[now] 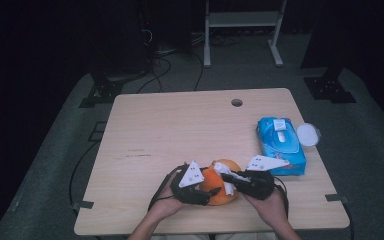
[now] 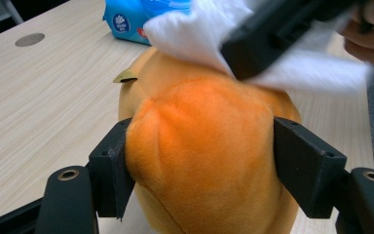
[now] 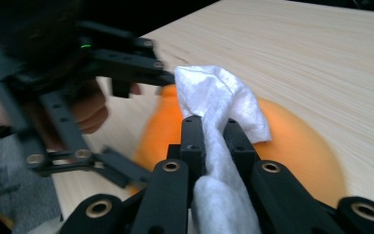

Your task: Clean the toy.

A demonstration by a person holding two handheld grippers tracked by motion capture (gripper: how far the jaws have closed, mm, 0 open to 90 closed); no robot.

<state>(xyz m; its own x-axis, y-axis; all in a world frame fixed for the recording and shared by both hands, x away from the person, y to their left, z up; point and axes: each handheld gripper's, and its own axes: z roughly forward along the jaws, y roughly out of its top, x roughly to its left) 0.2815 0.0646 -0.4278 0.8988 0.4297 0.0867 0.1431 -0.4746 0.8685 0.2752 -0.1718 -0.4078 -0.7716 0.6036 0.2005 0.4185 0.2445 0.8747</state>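
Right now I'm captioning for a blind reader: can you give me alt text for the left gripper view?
An orange plush toy sits squeezed between the left gripper's two black jaws on a pale wooden table. Above it, the right gripper presses a white wipe onto the toy's top, with a blue wipes pack behind.

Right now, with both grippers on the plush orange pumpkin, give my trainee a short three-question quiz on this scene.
1. True or false: the right gripper is clamped on a white wipe.
2. What do the left gripper's jaws press on?
3. The blue wipes pack lies: A) at the table's left edge B) beside the right hand C) on the floor.

Key: 1 true. 2 the plush orange pumpkin. 3 B.
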